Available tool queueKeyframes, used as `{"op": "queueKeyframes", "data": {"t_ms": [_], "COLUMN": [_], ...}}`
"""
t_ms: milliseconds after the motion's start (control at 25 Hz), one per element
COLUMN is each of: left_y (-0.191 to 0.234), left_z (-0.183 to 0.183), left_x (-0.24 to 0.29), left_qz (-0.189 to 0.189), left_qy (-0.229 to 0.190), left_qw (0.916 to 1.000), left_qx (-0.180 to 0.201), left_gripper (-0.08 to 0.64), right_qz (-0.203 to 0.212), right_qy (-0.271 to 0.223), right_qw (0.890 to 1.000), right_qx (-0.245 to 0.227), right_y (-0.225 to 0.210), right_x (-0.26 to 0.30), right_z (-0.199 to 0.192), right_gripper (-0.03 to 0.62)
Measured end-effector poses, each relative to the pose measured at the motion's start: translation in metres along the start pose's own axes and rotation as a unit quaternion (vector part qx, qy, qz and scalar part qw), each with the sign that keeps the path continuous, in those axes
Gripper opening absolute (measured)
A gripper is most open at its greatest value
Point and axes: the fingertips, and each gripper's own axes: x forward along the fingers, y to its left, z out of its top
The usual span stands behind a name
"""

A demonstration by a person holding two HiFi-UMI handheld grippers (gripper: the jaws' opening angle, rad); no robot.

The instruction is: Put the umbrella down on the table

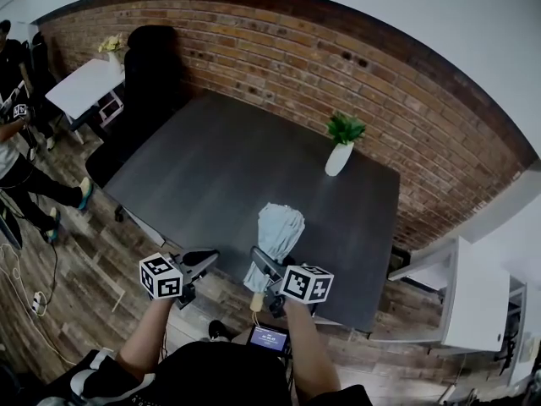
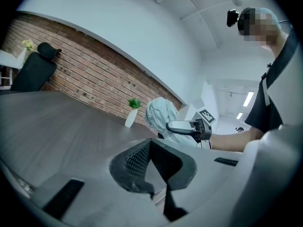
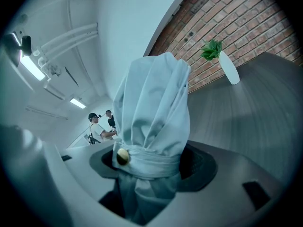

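Note:
A folded light-blue umbrella [image 1: 275,237] hangs over the near edge of the dark table [image 1: 228,159], canopy end toward the wall. My right gripper [image 1: 264,266] is shut on it near its strap; the tan handle tip pokes out below. In the right gripper view the umbrella [image 3: 151,103] fills the space between the jaws, its strap and snap pressed by both pads. My left gripper [image 1: 203,259] is beside it to the left, shut with nothing in it; its pads [image 2: 137,161] meet at the tips. The left gripper view also shows the umbrella [image 2: 158,115] in the right gripper [image 2: 189,126].
A white vase with a green plant [image 1: 341,146] stands at the table's far right, by the brick wall. A black chair [image 1: 148,74] and a small white table [image 1: 84,83] are at the far left, a white cabinet [image 1: 473,303] at the right. People stand at the left [image 1: 17,150].

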Motion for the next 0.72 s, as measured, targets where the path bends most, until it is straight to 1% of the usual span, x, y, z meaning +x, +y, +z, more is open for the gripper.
{"op": "queueKeyframes", "data": {"t_ms": [160, 400, 560, 720], "left_y": [0.010, 0.030, 0.047, 0.063], "left_z": [0.001, 0.005, 0.016, 0.030], "left_x": [0.001, 0.014, 0.022, 0.043], "left_qz": [-0.005, -0.003, 0.001, -0.003], "left_qy": [0.000, 0.007, 0.016, 0.025], "left_qw": [1.0000, 0.9999, 0.9998, 0.9997], "left_qx": [-0.008, -0.012, -0.009, -0.001], "left_gripper": [0.003, 0.003, 0.003, 0.003], "right_qz": [-0.005, -0.002, 0.001, 0.006], "right_qy": [0.000, -0.003, -0.005, -0.005], "right_qw": [1.000, 1.000, 1.000, 1.000], "right_qx": [0.008, 0.019, 0.023, 0.024], "right_y": [-0.004, -0.020, -0.030, -0.043], "right_x": [0.009, 0.031, 0.048, 0.062], "right_z": [0.003, 0.020, 0.036, 0.053], "right_gripper": [0.302, 0.302, 0.302, 0.302]}}
